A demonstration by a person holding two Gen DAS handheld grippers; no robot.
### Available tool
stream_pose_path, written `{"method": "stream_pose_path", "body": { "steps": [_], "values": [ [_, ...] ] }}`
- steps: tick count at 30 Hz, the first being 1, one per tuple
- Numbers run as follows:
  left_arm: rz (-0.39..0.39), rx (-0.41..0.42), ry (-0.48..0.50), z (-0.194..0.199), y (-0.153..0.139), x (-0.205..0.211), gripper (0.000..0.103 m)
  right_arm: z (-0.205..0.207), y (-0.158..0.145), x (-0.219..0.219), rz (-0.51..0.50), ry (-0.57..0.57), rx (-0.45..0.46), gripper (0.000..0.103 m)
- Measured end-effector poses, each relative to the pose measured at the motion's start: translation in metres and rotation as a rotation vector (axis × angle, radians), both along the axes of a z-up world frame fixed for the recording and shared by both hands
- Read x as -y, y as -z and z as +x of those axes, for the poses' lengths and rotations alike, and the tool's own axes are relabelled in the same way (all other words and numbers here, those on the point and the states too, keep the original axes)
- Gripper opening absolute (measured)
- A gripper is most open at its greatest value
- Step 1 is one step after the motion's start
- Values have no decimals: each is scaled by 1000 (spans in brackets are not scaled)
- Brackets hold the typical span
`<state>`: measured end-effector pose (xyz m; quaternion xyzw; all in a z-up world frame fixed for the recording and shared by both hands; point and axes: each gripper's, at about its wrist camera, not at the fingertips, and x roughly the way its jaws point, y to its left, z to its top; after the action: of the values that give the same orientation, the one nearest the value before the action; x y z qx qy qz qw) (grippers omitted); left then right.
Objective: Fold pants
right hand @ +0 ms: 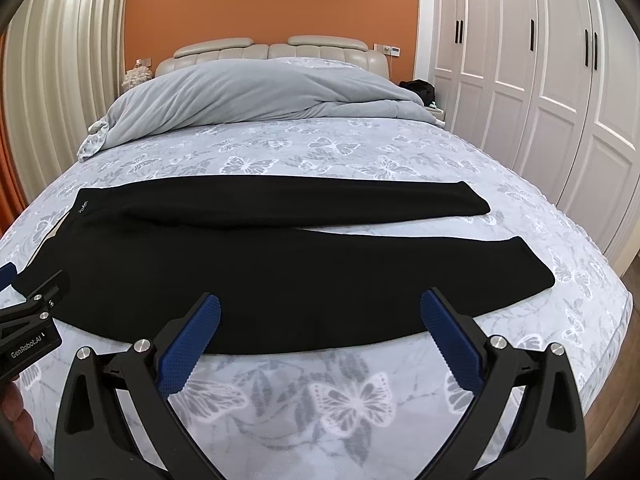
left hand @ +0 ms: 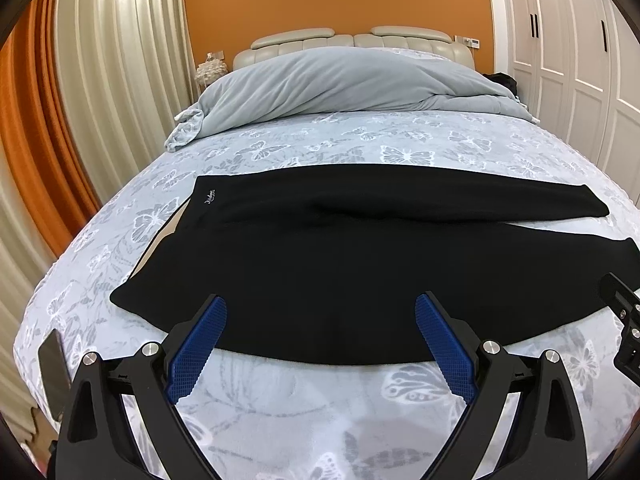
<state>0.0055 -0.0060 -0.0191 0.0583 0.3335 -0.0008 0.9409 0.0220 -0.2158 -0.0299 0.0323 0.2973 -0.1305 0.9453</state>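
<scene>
Black pants (left hand: 340, 248) lie flat across the bed, waistband at the left with a small white logo, both legs stretched to the right. The far leg rests slightly apart from the near one at the cuffs. My left gripper (left hand: 322, 312) hovers open over the near edge of the pants by the seat, nothing between its blue pads. In the right wrist view the pants (right hand: 280, 264) fill the middle, and my right gripper (right hand: 320, 312) stands open above the near leg's lower edge. The left gripper's body shows at the right view's left edge.
The bed (right hand: 340, 400) has a grey butterfly-print cover. A bunched grey duvet (right hand: 248, 92) lies at the headboard end. White wardrobe doors (right hand: 540, 80) line the right side; curtains (left hand: 100, 80) hang at the left. A dark phone-like object (left hand: 54, 372) sits at the bed's left corner.
</scene>
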Motion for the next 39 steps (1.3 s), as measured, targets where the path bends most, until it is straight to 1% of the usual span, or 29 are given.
{"method": "stream_pose_path", "body": {
  "steps": [39],
  "values": [
    [4, 0, -3, 1, 1, 0, 94, 0, 0, 2, 8, 0, -9, 98]
  ]
}}
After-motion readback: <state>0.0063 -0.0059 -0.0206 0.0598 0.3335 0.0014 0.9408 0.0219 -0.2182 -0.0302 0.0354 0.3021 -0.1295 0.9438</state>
